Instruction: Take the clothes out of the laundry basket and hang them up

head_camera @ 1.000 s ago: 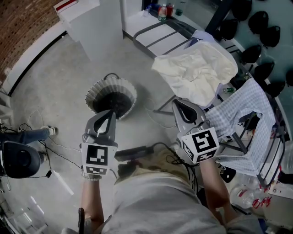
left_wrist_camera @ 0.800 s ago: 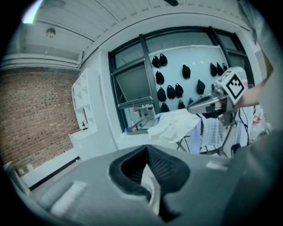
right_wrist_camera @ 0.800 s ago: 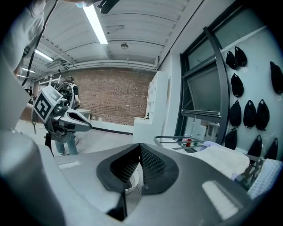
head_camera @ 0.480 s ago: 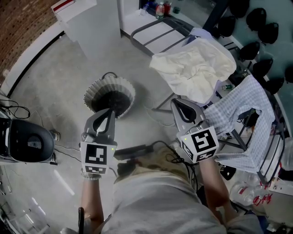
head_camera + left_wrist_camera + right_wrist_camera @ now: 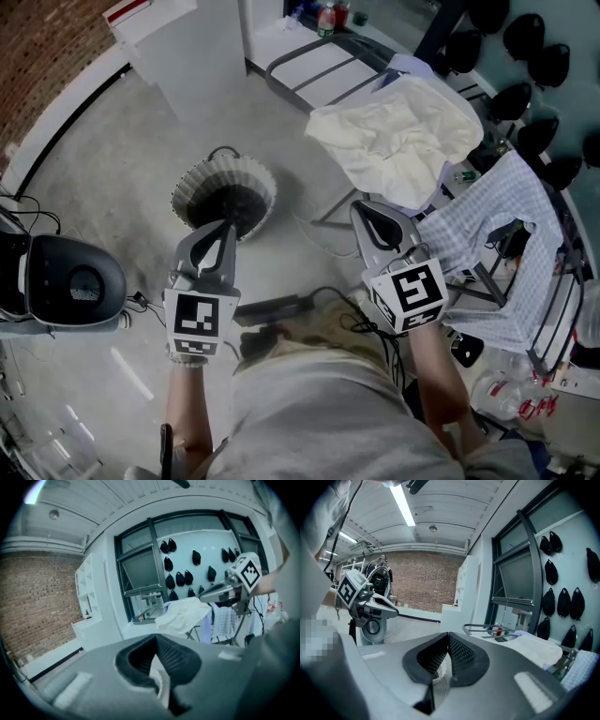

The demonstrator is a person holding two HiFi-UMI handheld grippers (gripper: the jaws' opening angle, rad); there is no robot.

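Observation:
The round laundry basket (image 5: 225, 192), white ribbed rim and dark inside, stands on the concrete floor. My left gripper (image 5: 227, 230) hovers over its near edge, jaws shut and empty. My right gripper (image 5: 362, 210) is held to the right of the basket, also shut and empty, with its tip near the drying rack (image 5: 309, 70). A cream cloth (image 5: 403, 131) lies draped over the rack, and a blue-checked shirt (image 5: 497, 248) hangs over its right end. The left gripper (image 5: 156, 638) view shows the cream cloth (image 5: 183, 613) ahead. The right gripper (image 5: 447, 634) view shows the left gripper (image 5: 363, 602).
A black-and-white round machine (image 5: 61, 281) stands on the floor at the left, with cables around it. A white cabinet (image 5: 187, 47) rises behind the basket. Bottles (image 5: 328, 14) stand at the back. Several black pear-shaped things (image 5: 525, 37) hang on the glass wall.
Both grippers have stayed still. At the left, a person's legs have gone from view and the round machine has rolled in toward the right.

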